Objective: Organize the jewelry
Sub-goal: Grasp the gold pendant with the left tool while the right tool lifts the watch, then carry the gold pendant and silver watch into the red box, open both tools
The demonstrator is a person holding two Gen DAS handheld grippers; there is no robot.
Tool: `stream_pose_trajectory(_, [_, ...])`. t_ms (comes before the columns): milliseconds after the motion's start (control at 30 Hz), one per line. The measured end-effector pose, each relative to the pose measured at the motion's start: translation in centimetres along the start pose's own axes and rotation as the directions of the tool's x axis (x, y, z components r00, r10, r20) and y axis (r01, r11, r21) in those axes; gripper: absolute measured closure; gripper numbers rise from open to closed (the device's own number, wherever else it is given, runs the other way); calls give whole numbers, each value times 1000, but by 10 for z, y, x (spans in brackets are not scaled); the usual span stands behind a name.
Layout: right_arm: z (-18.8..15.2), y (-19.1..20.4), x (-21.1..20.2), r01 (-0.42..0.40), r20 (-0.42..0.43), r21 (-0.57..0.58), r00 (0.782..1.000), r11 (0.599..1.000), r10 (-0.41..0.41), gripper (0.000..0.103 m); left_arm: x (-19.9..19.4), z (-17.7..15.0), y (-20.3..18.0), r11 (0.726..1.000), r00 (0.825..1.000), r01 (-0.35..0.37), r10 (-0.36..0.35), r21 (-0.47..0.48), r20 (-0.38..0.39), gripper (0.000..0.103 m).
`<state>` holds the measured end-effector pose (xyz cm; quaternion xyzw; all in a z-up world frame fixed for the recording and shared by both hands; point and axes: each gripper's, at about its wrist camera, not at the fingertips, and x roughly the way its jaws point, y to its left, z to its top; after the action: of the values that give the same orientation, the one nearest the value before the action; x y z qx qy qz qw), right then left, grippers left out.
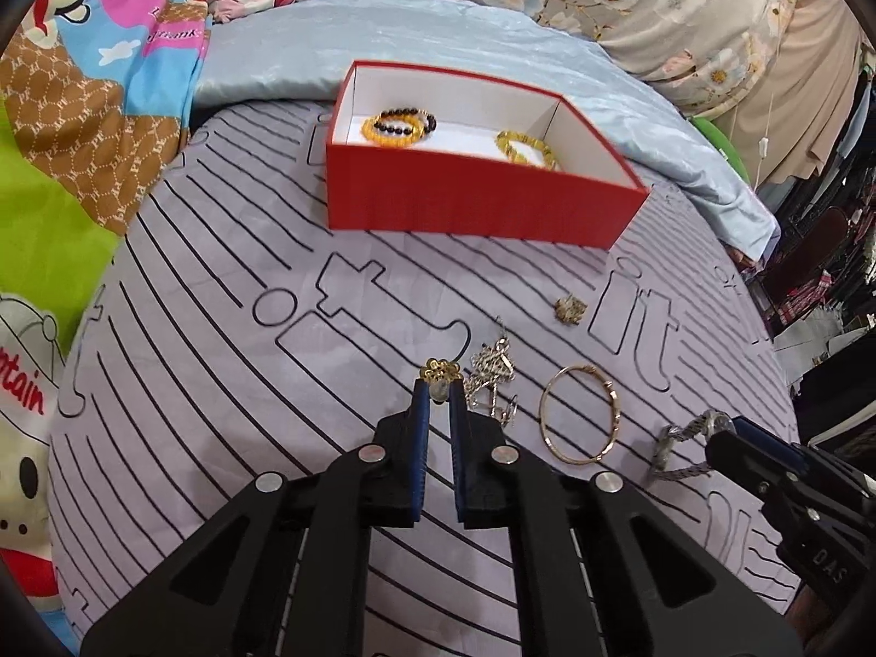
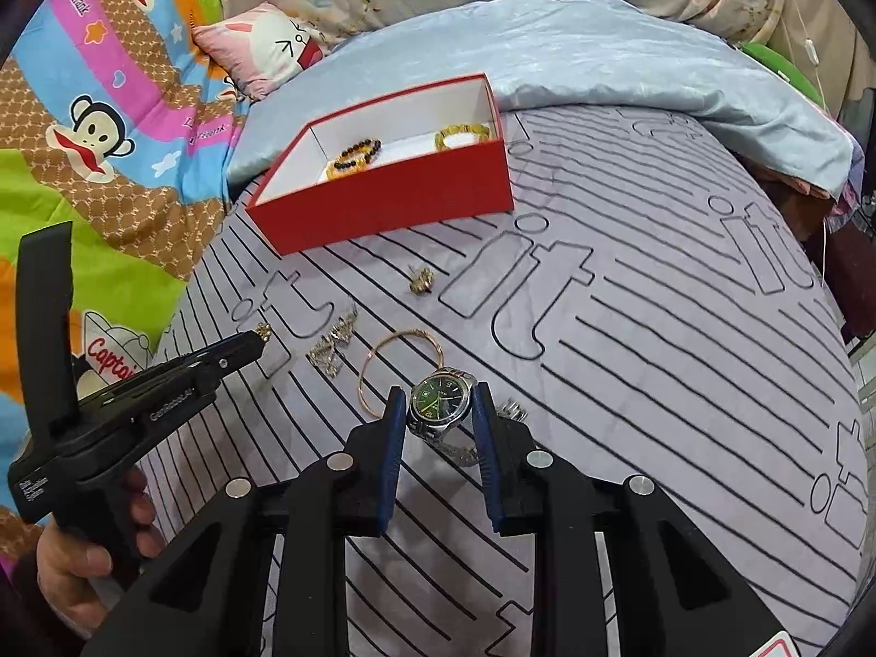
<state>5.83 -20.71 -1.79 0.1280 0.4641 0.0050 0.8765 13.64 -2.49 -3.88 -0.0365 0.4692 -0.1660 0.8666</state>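
Note:
A red box (image 1: pixel 471 202) with a white inside holds beaded bracelets (image 1: pixel 399 125) on the bed; it also shows in the right wrist view (image 2: pixel 394 202). My left gripper (image 1: pixel 438 383) is shut on a small gold brooch (image 1: pixel 438 369), held just above the sheet. My right gripper (image 2: pixel 438 399) is shut on a silver watch with a green dial (image 2: pixel 441 402). On the sheet lie a silver chain (image 1: pixel 493 372), a gold bangle (image 1: pixel 580 416) and a small gold ornament (image 1: pixel 569 307).
The striped lilac sheet (image 1: pixel 219 328) covers the bed. A light blue blanket (image 1: pixel 493 38) lies behind the box, with a colourful cartoon quilt (image 1: pixel 82 82) at the left. The bed edge and dark clutter are at the right.

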Motion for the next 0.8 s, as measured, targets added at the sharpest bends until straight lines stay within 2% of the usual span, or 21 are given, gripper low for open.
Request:
stream_pose_trajectory(33, [3, 1, -2, -5, 7, -3, 1000, 1000, 5, 80, -5, 3, 0, 1000, 1000, 3, -3, 1, 9, 97])
stream_pose_trajectory(67, [8, 3, -6, -11, 19, -10, 1000, 1000, 12, 85, -10, 7, -1, 1000, 1000, 6, -6, 2, 19, 97])
stream_pose_trajectory(100, [12, 3, -9, -16, 28, -17, 999, 1000, 16, 101, -14, 10, -1, 1000, 1000, 11, -12, 4, 25, 97])
stream_pose_trajectory(133, [17, 5, -11, -23, 38, -25, 999, 999, 23, 103, -19, 16, -2, 1000, 999, 20, -20, 5, 34, 97])
stream_pose_trajectory(300, [53, 13, -21, -10, 110, -83, 994, 997, 19, 103, -33, 43, -6, 999, 995, 45, -46, 13, 83, 97])
stream_pose_trajectory(400, [64, 9, -19, -5, 113, -82, 994, 997, 15, 103, -41, 57, -7, 999, 992, 38, -39, 15, 122, 97])
stream_pose_trajectory(467, [59, 5, -12, -9, 86, -79, 996, 997, 16, 103, -44, 60, -6, 999, 990, 28, -30, 19, 137, 96])
stream_pose_trajectory(533, [48, 4, -3, -30, 48, -69, 998, 997, 34, 95, -43, 59, -4, 999, 990, 32, -34, 13, 134, 96])
stream_pose_trajectory(733, [12, 20, 37, -95, -87, -112, 993, 989, 85, 81, -30, 45, 4, 999, 996, 28, -27, -14, 85, 96])
stream_pose_trajectory(800, [8, 26, 46, -89, -104, -138, 992, 986, 75, 81, -27, 40, 6, 1000, 997, 25, -23, -20, 74, 96])
